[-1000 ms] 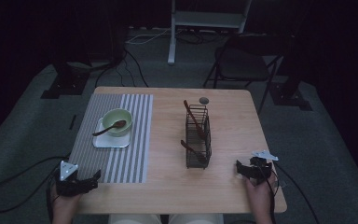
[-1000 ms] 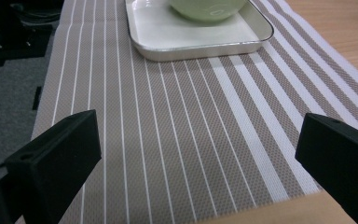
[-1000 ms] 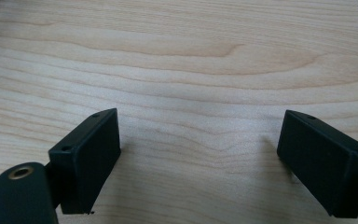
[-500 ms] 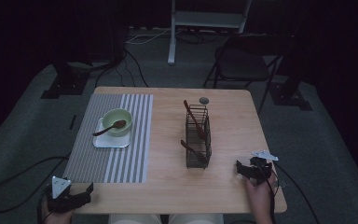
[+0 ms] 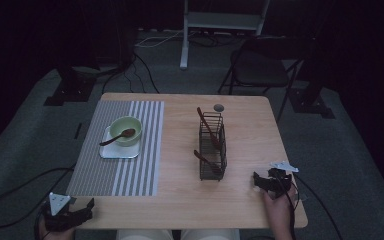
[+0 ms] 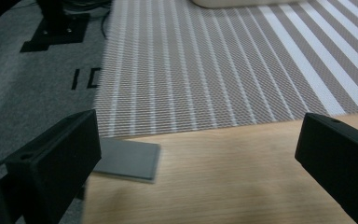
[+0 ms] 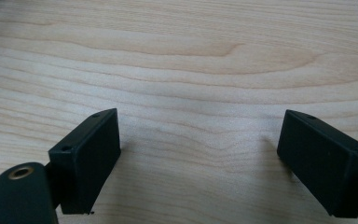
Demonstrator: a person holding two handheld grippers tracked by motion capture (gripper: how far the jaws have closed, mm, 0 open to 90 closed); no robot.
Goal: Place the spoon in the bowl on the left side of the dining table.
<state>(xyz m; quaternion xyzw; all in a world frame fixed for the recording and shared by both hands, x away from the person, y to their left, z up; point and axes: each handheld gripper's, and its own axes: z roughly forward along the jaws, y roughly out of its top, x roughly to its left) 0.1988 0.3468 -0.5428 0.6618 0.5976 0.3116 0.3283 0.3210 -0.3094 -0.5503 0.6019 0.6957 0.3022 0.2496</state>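
left claw (image 5: 82, 209): spread, empty, off worktop's (image 5: 240, 200) near-left corner | right claw (image 5: 261, 181): spread, empty, near-right corner | green bowl (image 5: 125, 130): holds brown spoon (image 5: 117, 137)

One counter (image 5: 240, 200) carries one striped placemat (image 5: 125, 165), at about nine o'clock from its middle. On the mat sit one white square plate (image 5: 111, 152), one green bowl (image 5: 130, 127) and one wooden spoon (image 5: 115, 138). One wire caddy (image 5: 212, 150) stands near the centre, holding two wooden utensils (image 5: 206, 125). One small grey disc (image 5: 219, 107) lies at twelve o'clock. Two hand-held grippers: left (image 5: 82, 210), right (image 5: 260, 181). One folding chair (image 5: 260, 70) stands beyond.
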